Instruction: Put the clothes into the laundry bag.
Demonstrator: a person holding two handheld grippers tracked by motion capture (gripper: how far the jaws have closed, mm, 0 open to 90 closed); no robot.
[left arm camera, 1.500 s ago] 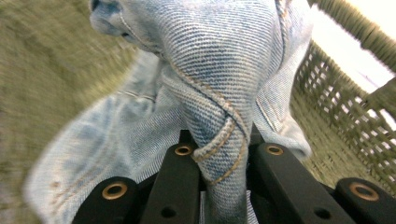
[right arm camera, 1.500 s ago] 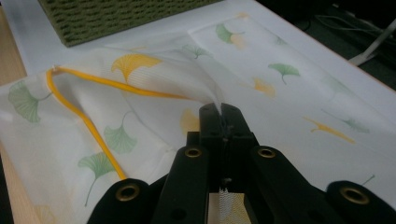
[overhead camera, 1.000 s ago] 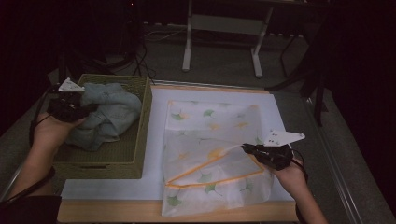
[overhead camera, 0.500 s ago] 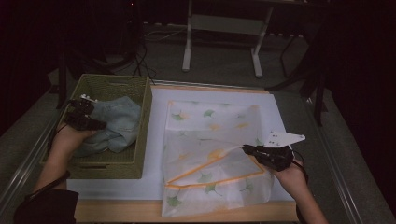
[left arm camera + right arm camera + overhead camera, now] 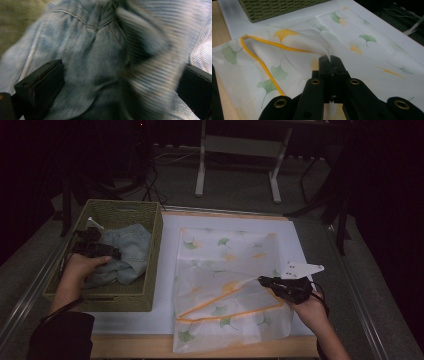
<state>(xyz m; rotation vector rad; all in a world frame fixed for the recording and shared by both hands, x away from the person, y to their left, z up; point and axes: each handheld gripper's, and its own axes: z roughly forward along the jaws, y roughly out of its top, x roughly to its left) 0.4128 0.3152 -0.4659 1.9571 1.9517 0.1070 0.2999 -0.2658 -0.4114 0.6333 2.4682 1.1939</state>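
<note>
While my right tool [image 5: 329, 61] is pinching the mesh laundry bag [image 5: 227, 270] open on the counter [image 5: 165, 285], my left tool [image 5: 120, 85] is spreading wide around the jeans [image 5: 100, 50] in the basket [image 5: 150, 227], risking a thin, slipping fold.

No text, label, brand, number or sign can be read anywhere. The sheer white mesh bag with the yellow-orange trim [image 5: 227, 285] carries only printed green and yellow ginkgo leaves, no lettering. The small white three-cornered plate on top of the right gripper [image 5: 301, 269] bears a few dark marks, too small and blurred to make out. The woven olive-green basket [image 5: 150, 265] and the pale blue denim garment [image 5: 100, 62] inside it show weave, seams and stitching but no tag or writing.
</note>
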